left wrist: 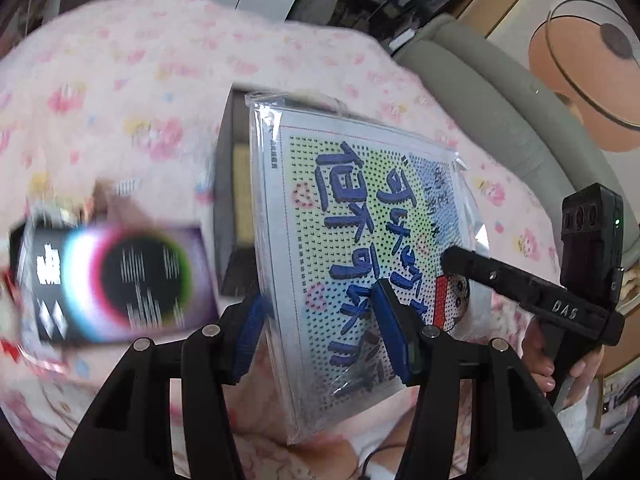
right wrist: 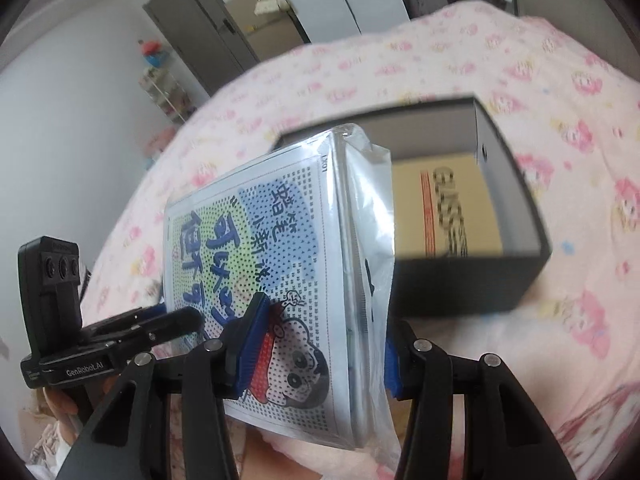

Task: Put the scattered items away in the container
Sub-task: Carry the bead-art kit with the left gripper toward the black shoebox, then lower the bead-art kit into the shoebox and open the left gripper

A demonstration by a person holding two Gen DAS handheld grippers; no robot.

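A flat plastic-wrapped craft kit [left wrist: 360,220] with a dotted cartoon picture and blue lettering is held on edge above a pink flowered bedspread [left wrist: 120,92]. My left gripper [left wrist: 324,332] is shut on its near edge. My right gripper [right wrist: 324,344] is shut on the same kit [right wrist: 288,248] from the other side, and shows in the left wrist view [left wrist: 456,258] touching the kit's face. The left gripper shows in the right wrist view [right wrist: 188,318]. A black open box [right wrist: 472,280] lies just behind the kit, with a tan carton [right wrist: 444,208] inside.
A blurred black box with a coloured ring [left wrist: 120,280] lies on the bed at left. A grey padded bed edge [left wrist: 492,96] runs along the right. A white wall, a grey door [right wrist: 200,28] and a small shelf [right wrist: 168,88] stand beyond the bed.
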